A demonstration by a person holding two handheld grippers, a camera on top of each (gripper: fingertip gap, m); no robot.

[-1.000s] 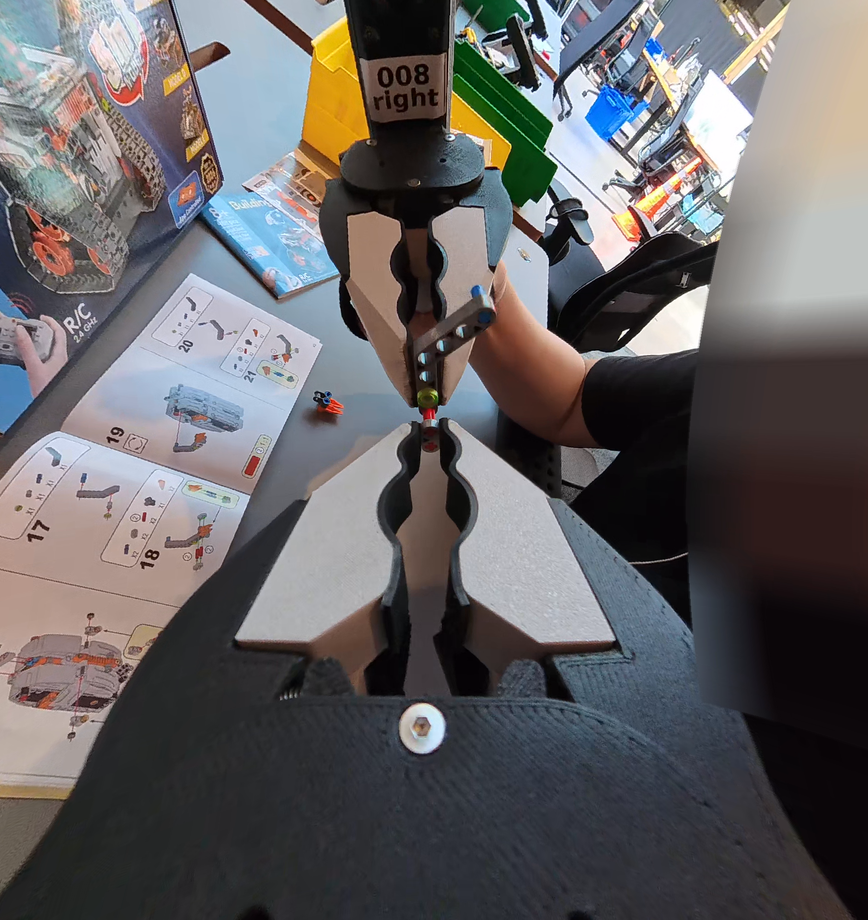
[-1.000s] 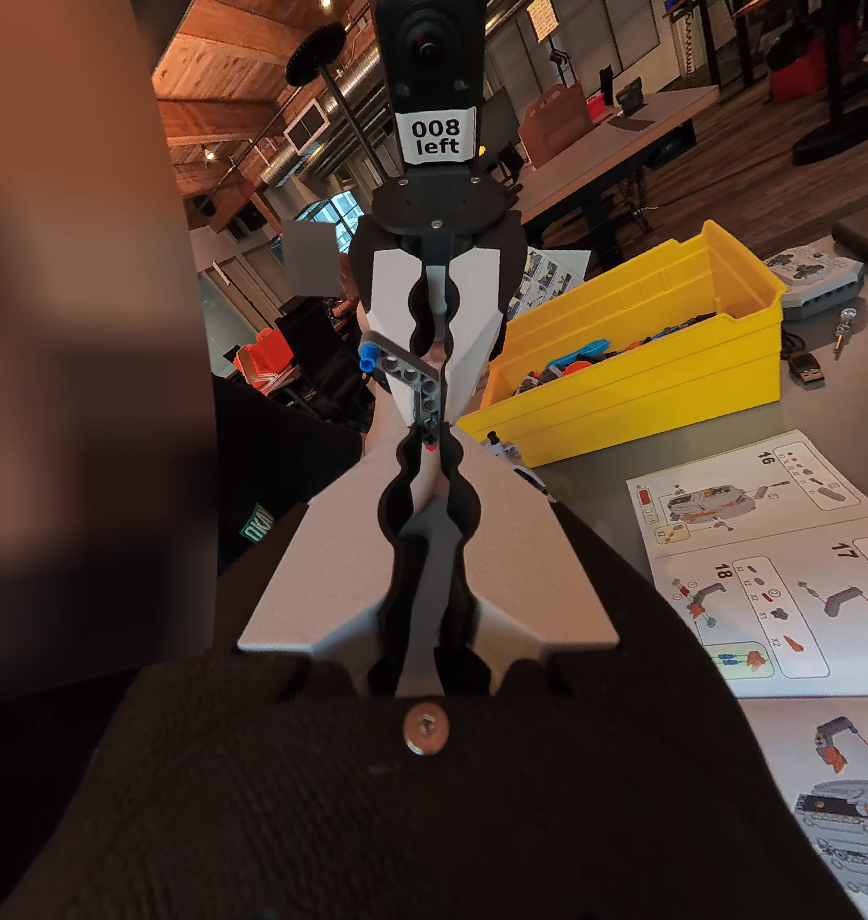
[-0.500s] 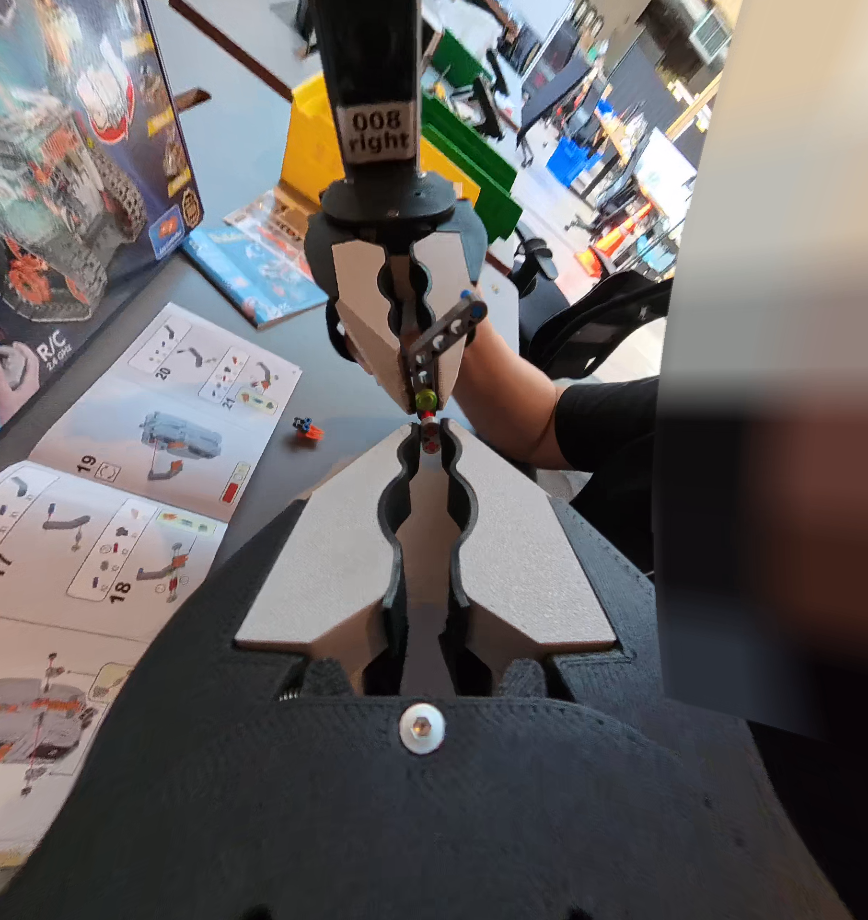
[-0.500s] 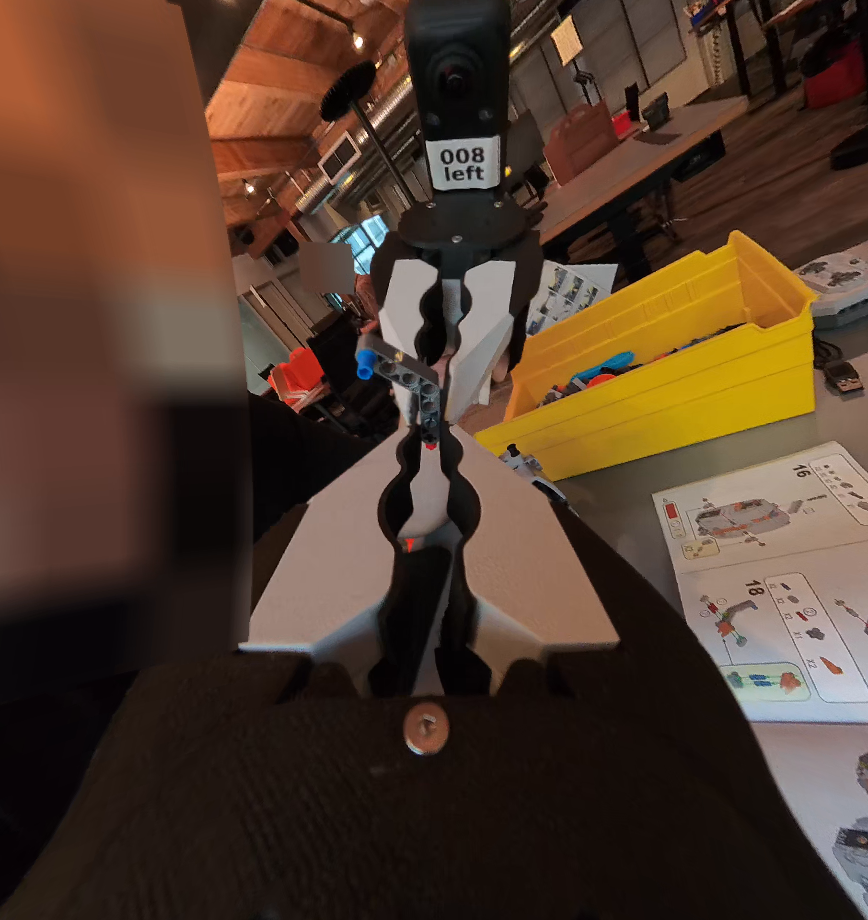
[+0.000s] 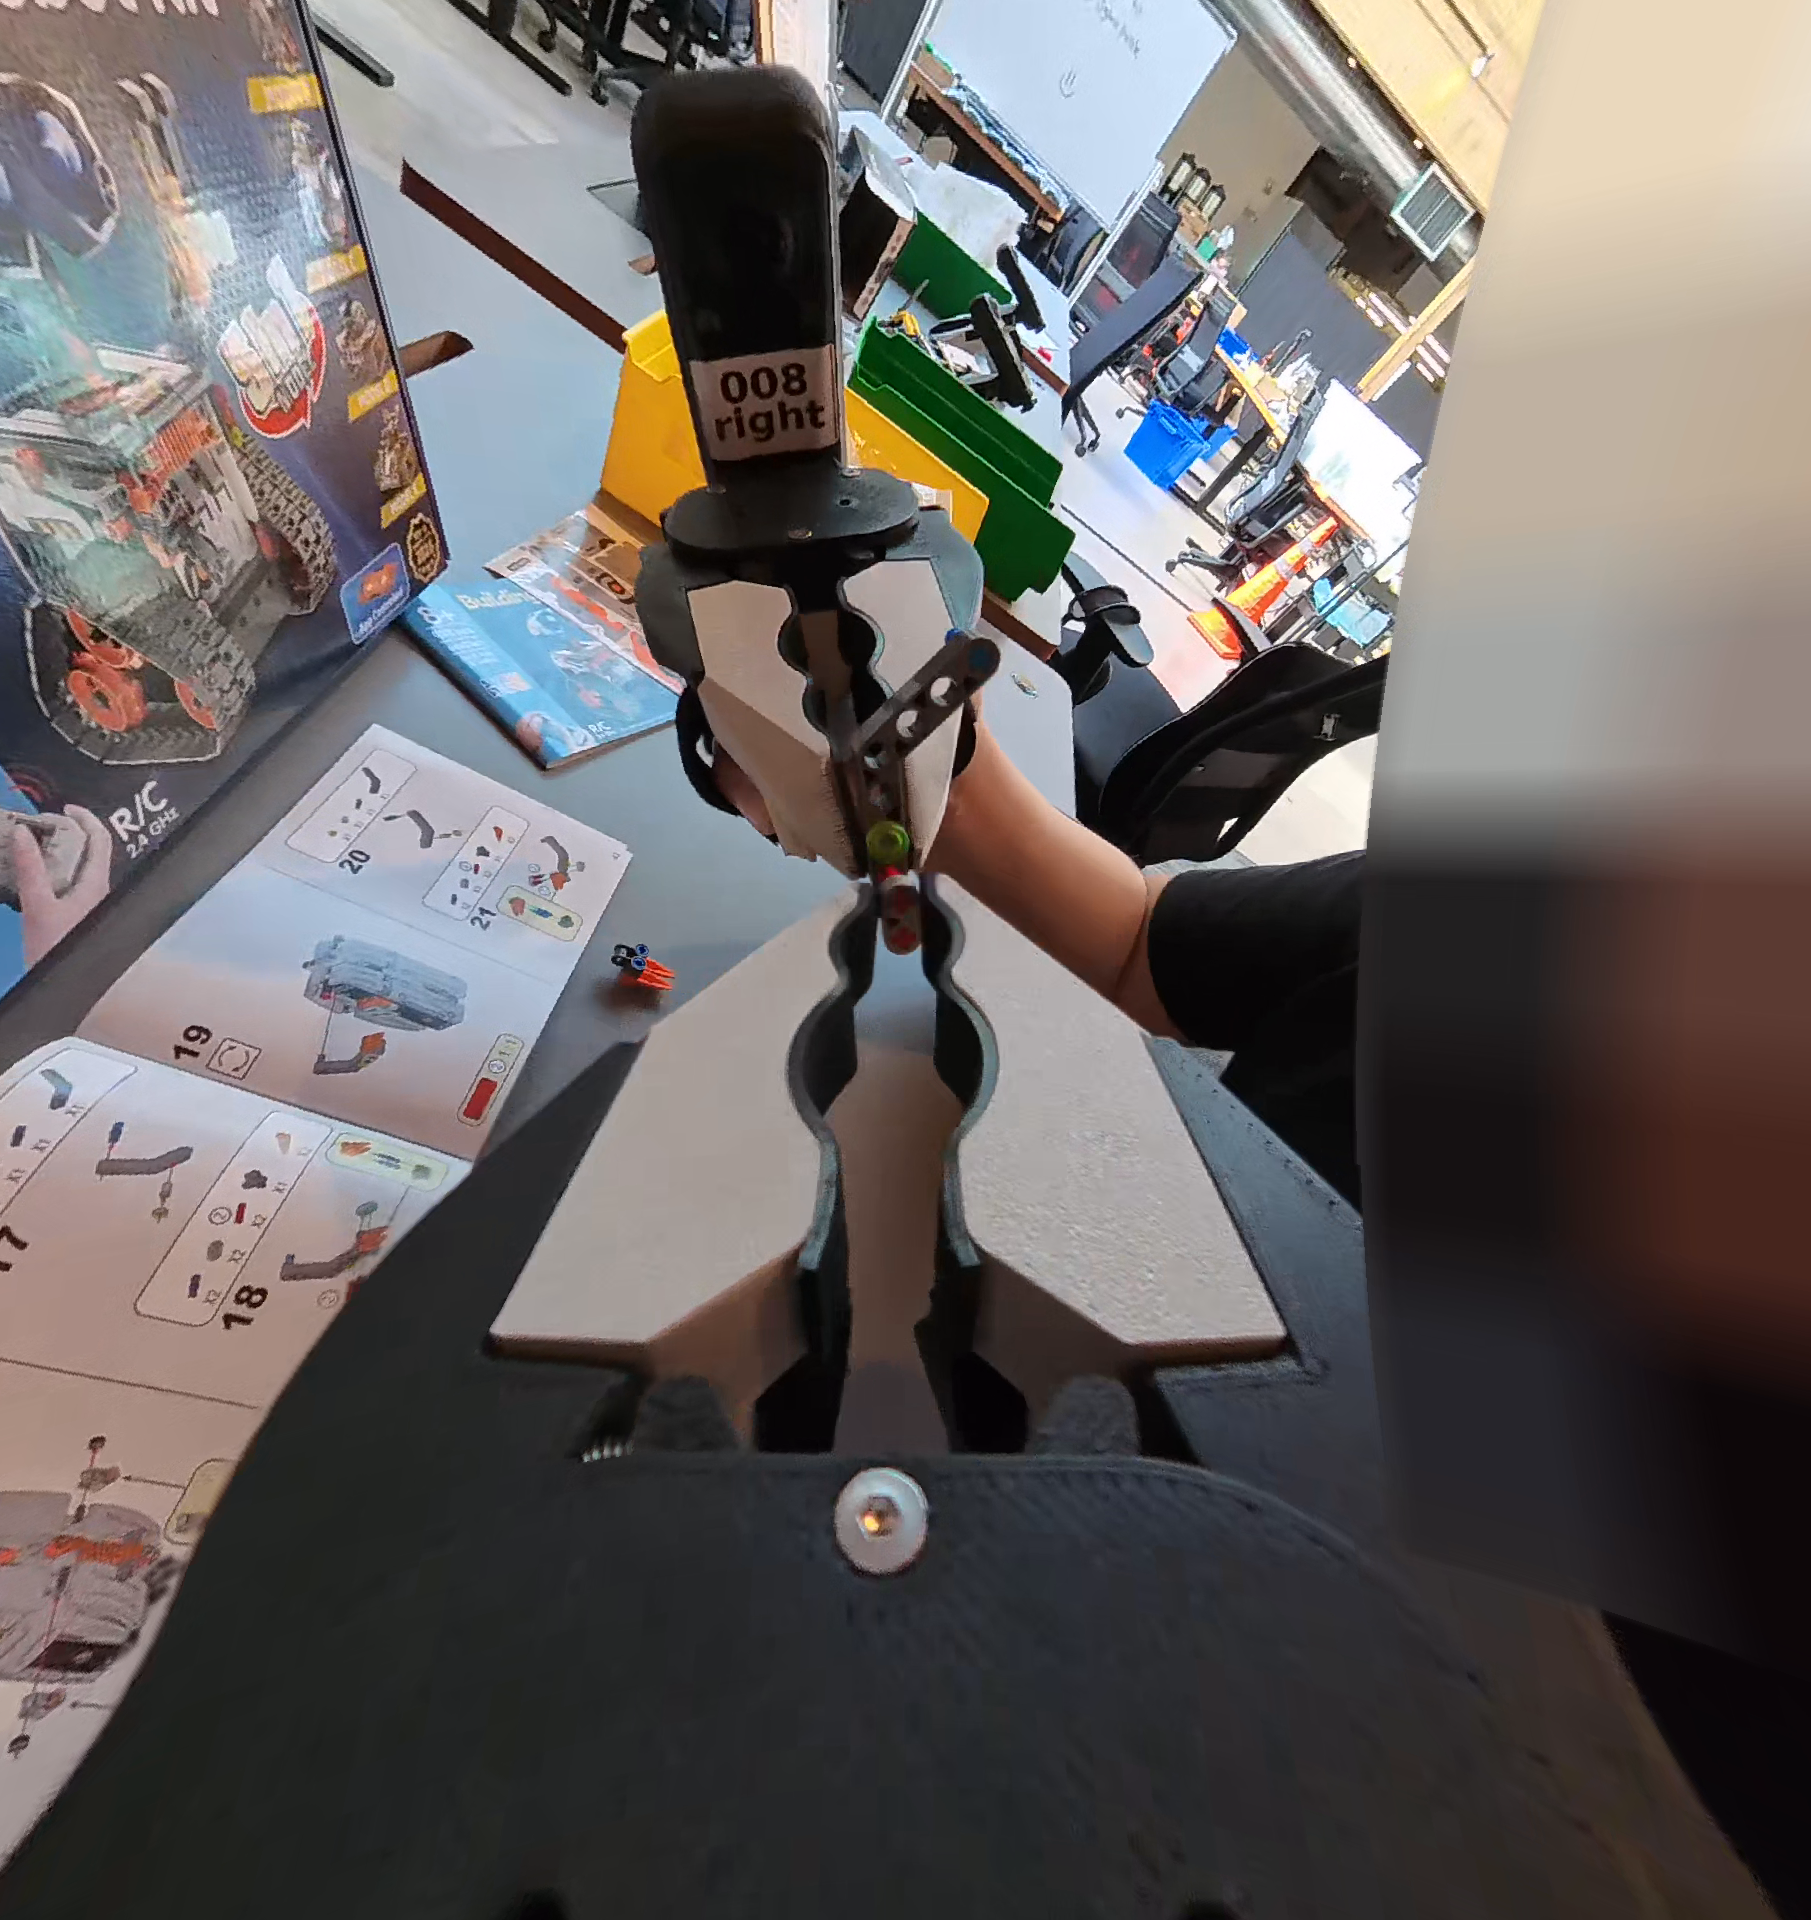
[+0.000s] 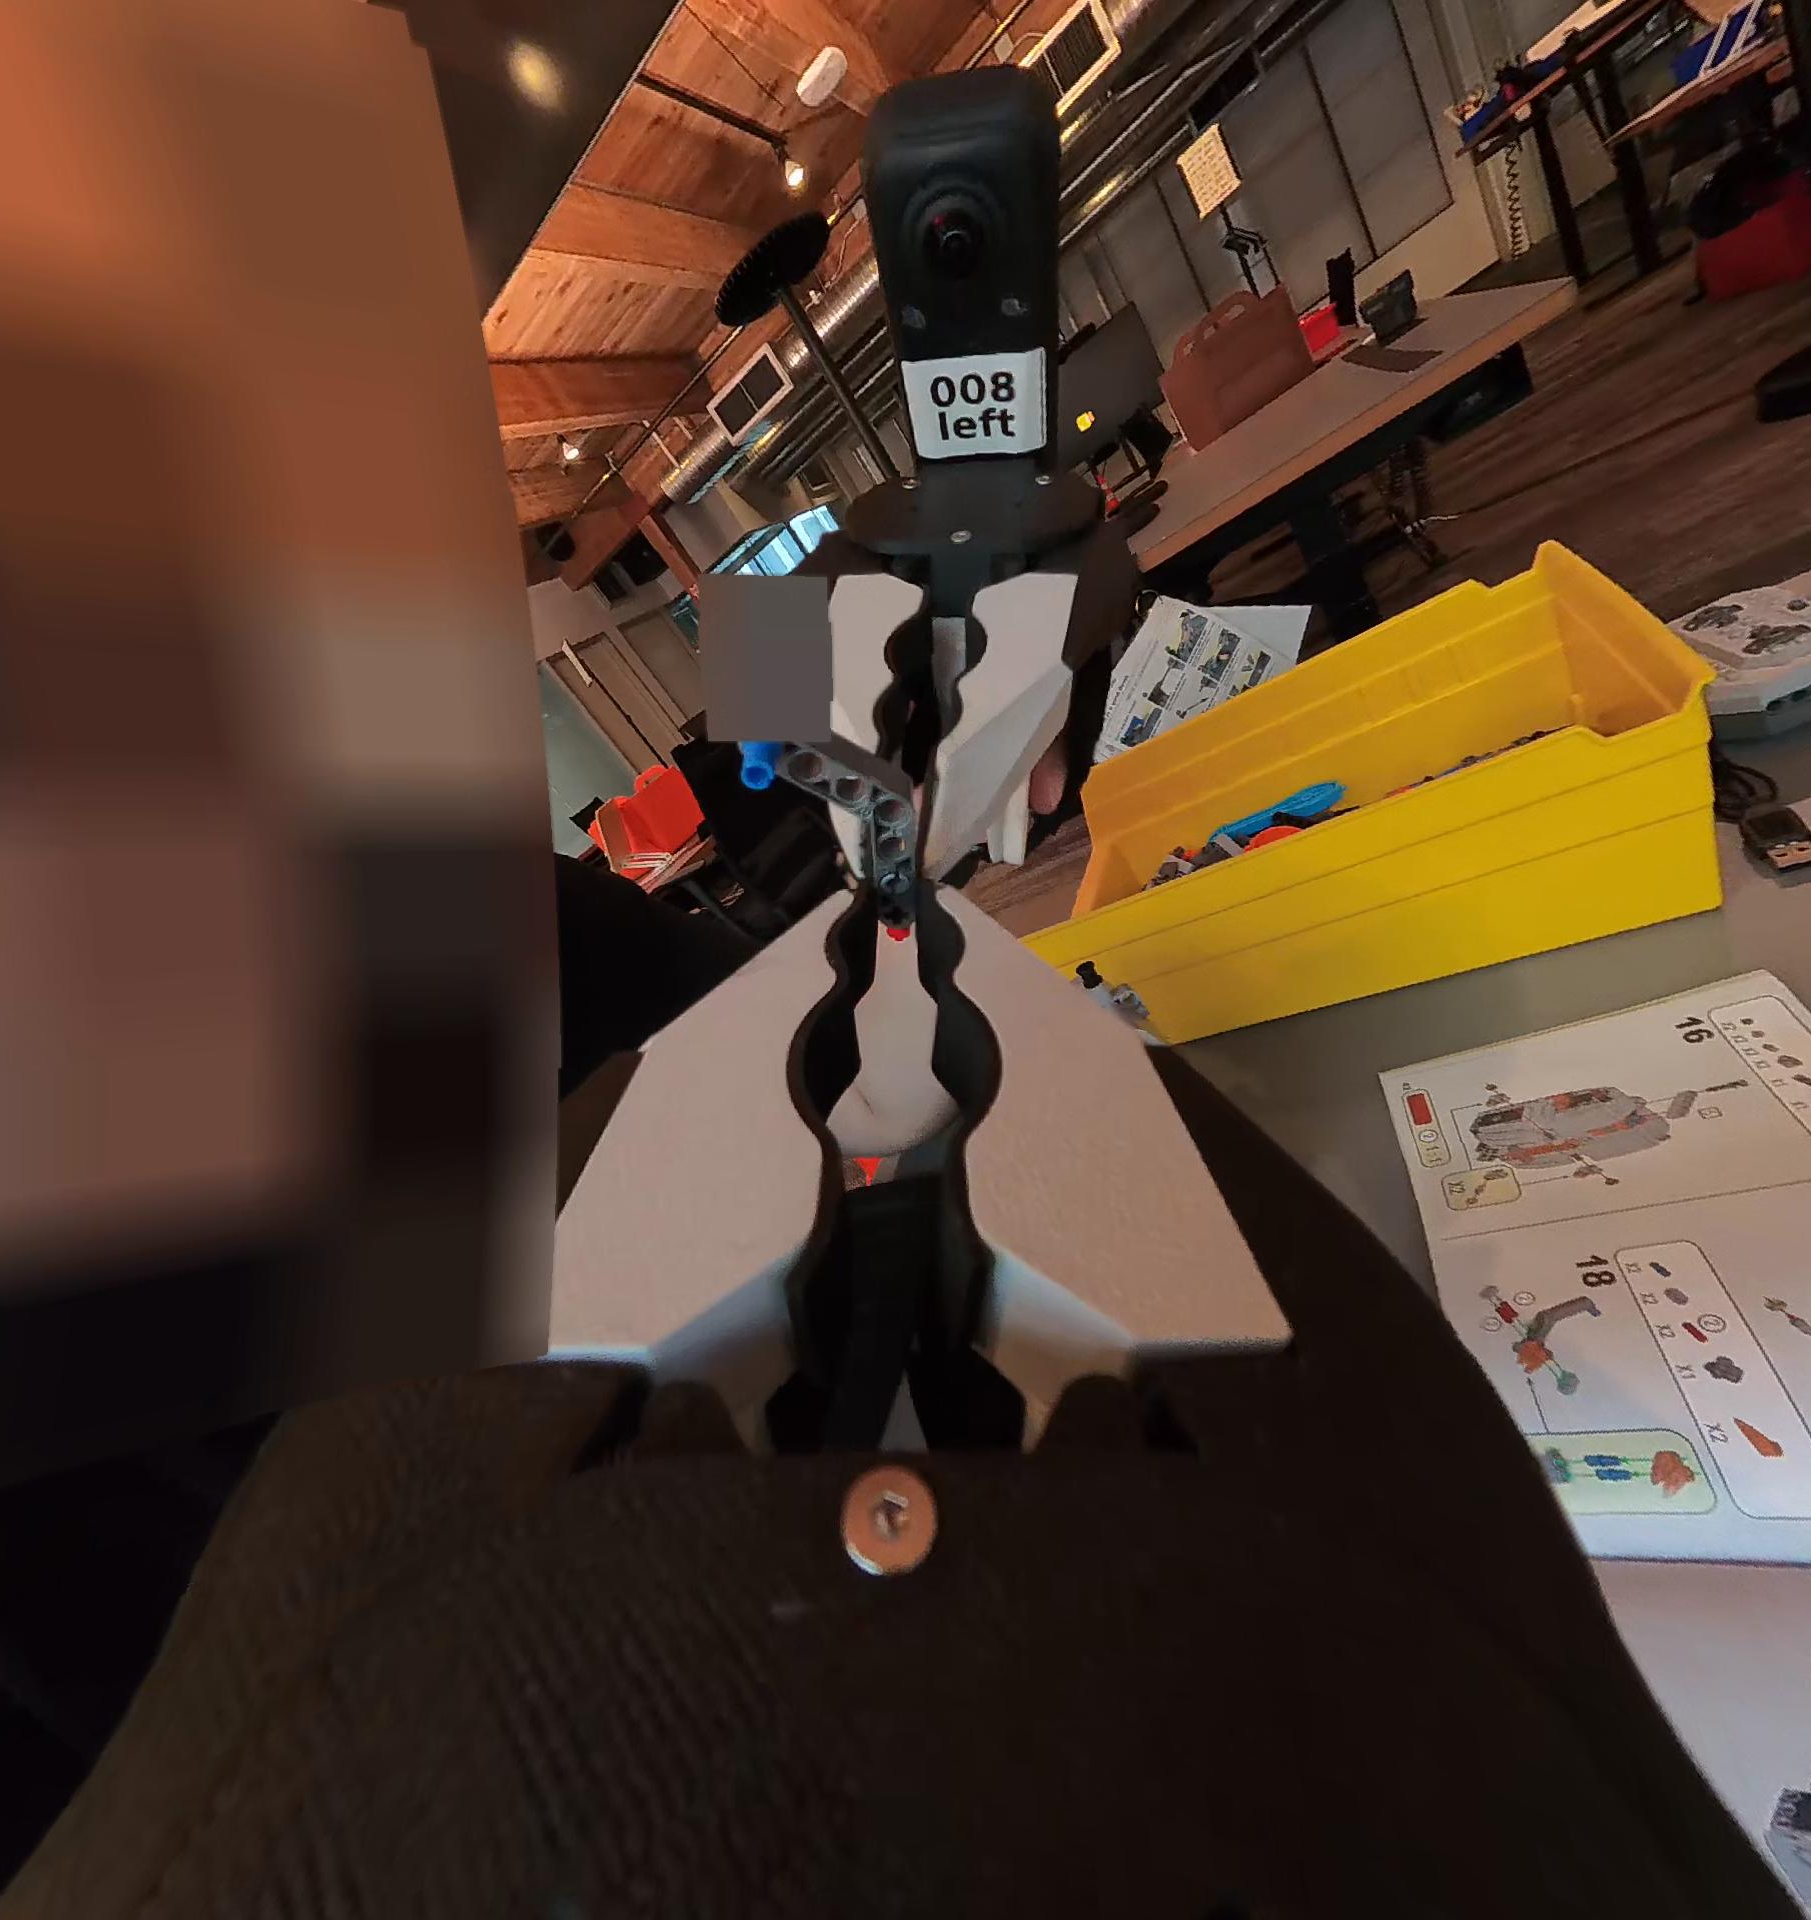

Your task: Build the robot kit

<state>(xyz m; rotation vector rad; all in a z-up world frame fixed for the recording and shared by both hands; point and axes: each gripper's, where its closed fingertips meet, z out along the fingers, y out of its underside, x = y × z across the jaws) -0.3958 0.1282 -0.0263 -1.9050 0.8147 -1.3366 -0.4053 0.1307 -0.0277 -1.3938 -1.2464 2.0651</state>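
A grey table [image 5: 527, 436] takes up most of the space, with a big toy box [image 5: 153, 364] standing at one edge, a yellow bin [image 6: 1400, 831] of loose parts, and open instruction sheets [image 5: 288, 1018] lying flat. Above it the two grippers meet tip to tip. The right gripper [image 5: 870, 842] is clamped on a bent grey beam [image 5: 906, 722] with holes — a blue pin [image 6: 757, 771] sticks from its free end, a lime-green bush [image 5: 887, 840] sits at the gripped end. The left gripper [image 5: 896, 904] has its fingers nearly closed on a short red-and-white pin [image 5: 899, 914], touching the beam's end. A tiny orange piece [image 5: 643, 968] lies alone on the table beside the sheets.
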